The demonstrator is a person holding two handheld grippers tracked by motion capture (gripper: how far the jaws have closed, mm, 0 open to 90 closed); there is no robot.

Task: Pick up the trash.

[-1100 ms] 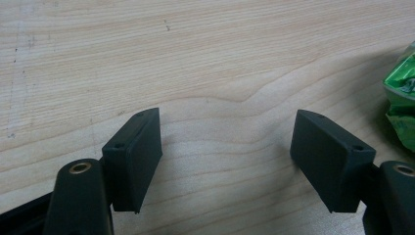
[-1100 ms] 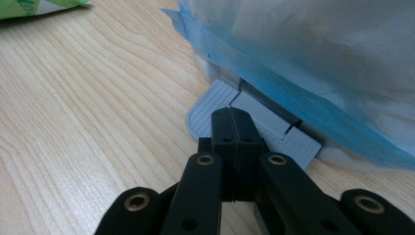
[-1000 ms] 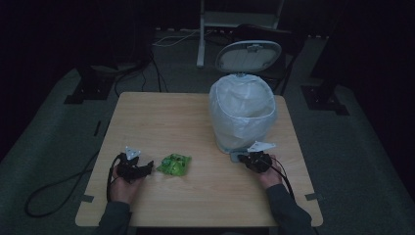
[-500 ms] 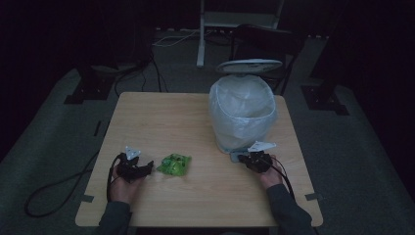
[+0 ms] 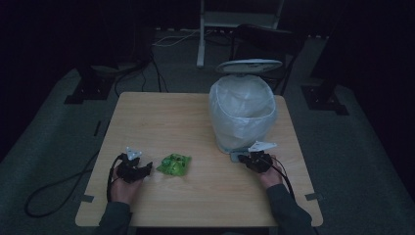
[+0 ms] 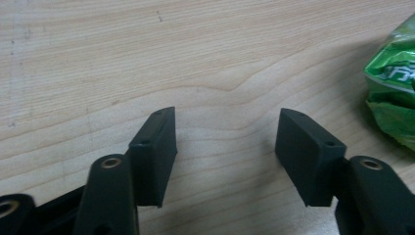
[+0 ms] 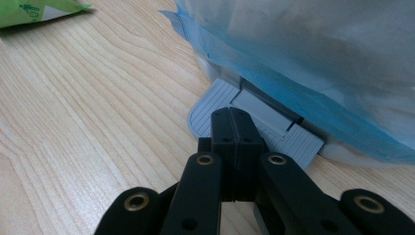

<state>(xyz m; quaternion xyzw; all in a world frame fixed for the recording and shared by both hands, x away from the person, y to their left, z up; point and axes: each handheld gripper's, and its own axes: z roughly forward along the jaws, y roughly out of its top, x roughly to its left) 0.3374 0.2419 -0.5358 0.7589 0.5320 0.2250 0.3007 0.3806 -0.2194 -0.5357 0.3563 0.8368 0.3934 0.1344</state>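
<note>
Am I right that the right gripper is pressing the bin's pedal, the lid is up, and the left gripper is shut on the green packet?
Not quite. The left gripper is open and holds nothing; the left gripper view shows the green packet lying off to one side. The rest holds: the right gripper, jaws shut, sits on the pedal, and the lid of the bin is up.

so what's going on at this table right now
A person holds a tool in each hand at a wooden table. The right tool, jaws shut, presses the grey ribbed pedal of a small bag-lined bin, whose lid stands raised. The left tool rests open on the table beside a crumpled green wrapper, not touching it.
</note>
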